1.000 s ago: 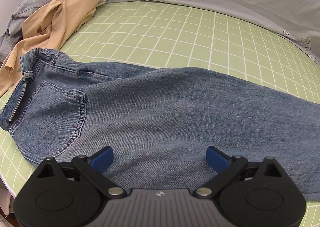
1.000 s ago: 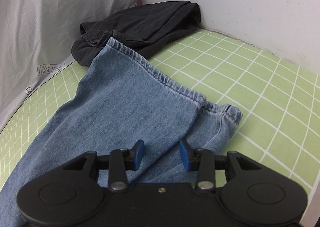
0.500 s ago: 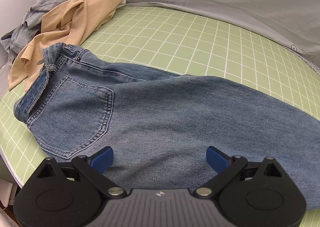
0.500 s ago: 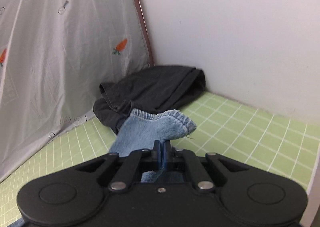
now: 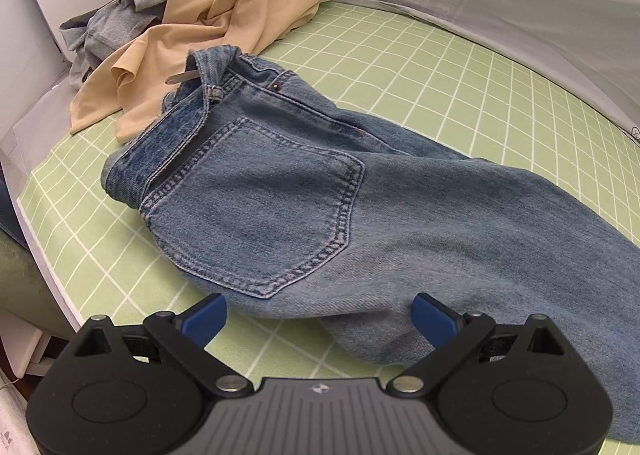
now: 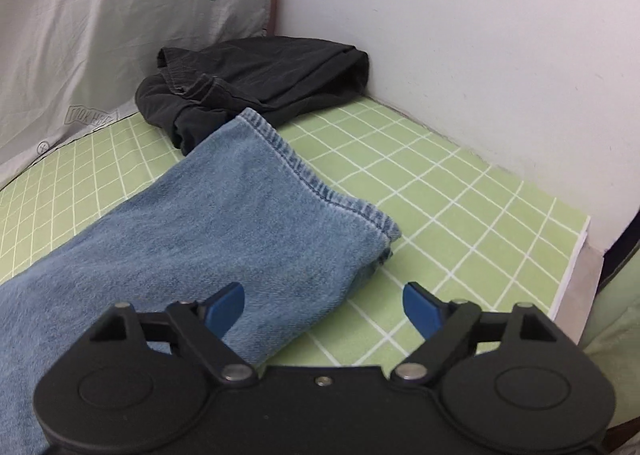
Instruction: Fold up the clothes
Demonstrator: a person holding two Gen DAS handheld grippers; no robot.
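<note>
Left wrist: jeans (image 5: 360, 215) flat, both grippers spread

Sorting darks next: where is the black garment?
Right wrist view: the black garment lies bunched in the far corner by the white wall, just past the jeans hem.

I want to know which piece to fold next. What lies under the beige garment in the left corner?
A grey garment shows from under the beige garment, behind and left of it. The jeans waistband touches the beige edge. Whatever else lies beneath is covered.
</note>
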